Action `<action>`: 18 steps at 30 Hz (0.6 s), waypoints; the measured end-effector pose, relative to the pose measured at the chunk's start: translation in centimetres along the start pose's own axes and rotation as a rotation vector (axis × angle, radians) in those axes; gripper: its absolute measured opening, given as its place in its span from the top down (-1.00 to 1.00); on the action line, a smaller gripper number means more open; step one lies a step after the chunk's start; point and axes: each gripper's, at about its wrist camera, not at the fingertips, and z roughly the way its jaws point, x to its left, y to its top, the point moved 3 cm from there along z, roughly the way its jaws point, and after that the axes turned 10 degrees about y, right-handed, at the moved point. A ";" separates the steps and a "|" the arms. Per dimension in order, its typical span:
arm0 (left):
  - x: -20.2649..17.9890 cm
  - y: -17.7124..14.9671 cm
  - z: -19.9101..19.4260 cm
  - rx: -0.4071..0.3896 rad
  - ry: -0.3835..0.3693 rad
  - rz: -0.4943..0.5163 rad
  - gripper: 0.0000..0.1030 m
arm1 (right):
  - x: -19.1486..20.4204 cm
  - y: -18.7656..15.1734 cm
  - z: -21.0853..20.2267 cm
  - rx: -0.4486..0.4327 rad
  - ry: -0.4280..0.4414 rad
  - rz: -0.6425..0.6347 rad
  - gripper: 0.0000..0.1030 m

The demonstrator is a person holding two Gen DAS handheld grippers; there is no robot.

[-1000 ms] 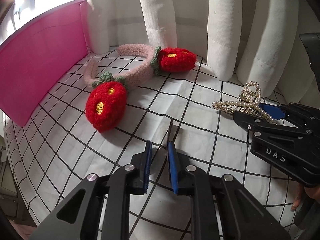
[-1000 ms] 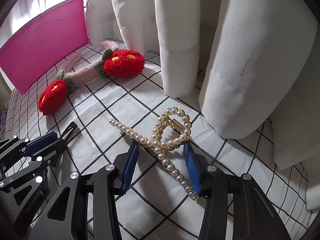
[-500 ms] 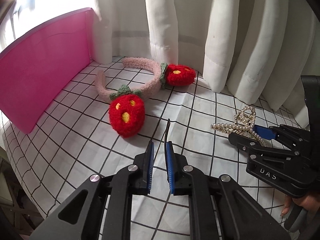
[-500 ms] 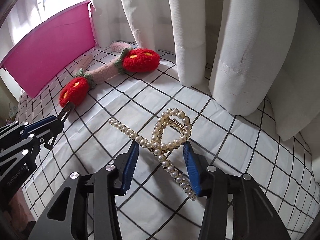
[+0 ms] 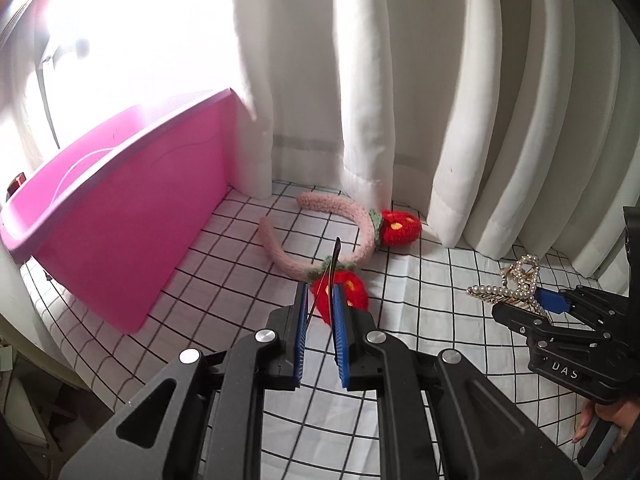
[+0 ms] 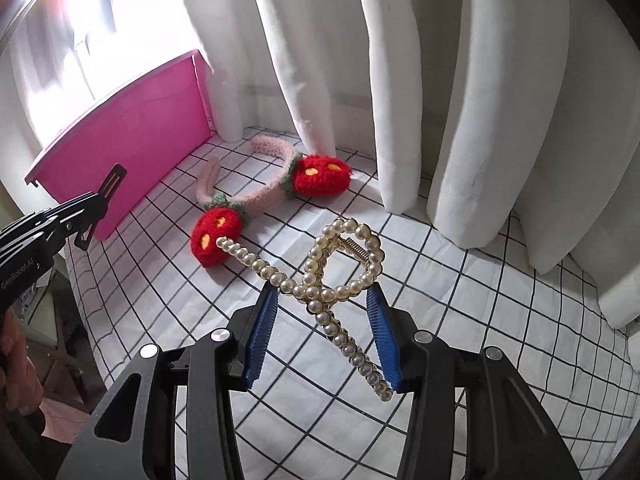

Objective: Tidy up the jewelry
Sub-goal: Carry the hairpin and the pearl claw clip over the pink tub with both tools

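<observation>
My left gripper [image 5: 319, 300] is shut on a thin black hair clip [image 5: 329, 270], held above the checked cloth; the clip [image 6: 108, 188] also shows in the right wrist view, near the pink bin. My right gripper [image 6: 322, 308] is shut on a pearl claw clip [image 6: 336, 276], lifted above the cloth; the claw clip also shows in the left wrist view [image 5: 510, 288]. A pink headband with red knitted strawberries [image 5: 356, 240] lies on the cloth near the curtain, also in the right wrist view [image 6: 264, 196].
A pink plastic bin [image 5: 116, 216] stands at the left on the table, open at the top, also seen in the right wrist view [image 6: 132, 132]. White curtains [image 5: 480, 120] hang along the back. The cloth-covered table edge [image 5: 80, 360] drops off at the left.
Both grippers have risen and drawn back from the cloth with their clips held. The pink bin's open top has come into view.
</observation>
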 end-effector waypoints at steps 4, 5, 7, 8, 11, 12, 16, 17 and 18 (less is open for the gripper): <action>2.3 1.7 -1.1 -0.028 -0.013 -0.011 0.75 | 2.6 2.2 -1.3 -0.047 0.001 -0.006 0.13; 2.9 2.1 -1.4 -0.035 -0.017 -0.015 0.75 | 3.3 2.7 -1.6 -0.059 0.004 -0.009 0.15; 4.0 3.0 -2.1 -0.053 -0.022 -0.021 0.75 | 4.6 3.8 -2.2 -0.074 0.016 -0.018 0.40; 4.6 3.4 -2.4 -0.063 -0.023 -0.024 0.75 | 5.2 4.3 -2.3 -0.079 0.010 -0.026 0.72; 6.2 4.6 -3.2 -0.095 -0.030 -0.034 0.75 | 6.7 5.7 -2.3 -0.088 0.015 -0.035 0.75; 6.8 4.9 -3.2 -0.100 -0.031 -0.041 0.75 | 7.1 6.0 -1.9 -0.083 0.009 -0.042 0.76; 8.9 5.8 -3.0 -0.118 -0.015 -0.050 0.75 | 8.7 7.9 -0.9 -0.102 0.033 -0.031 0.76; 9.4 6.1 -3.0 -0.122 -0.014 -0.054 0.75 | 9.4 8.5 -1.0 -0.115 0.037 -0.043 0.76; 9.9 6.4 -3.0 -0.125 -0.013 -0.056 0.75 | 10.2 9.1 -1.1 -0.125 0.042 -0.061 0.76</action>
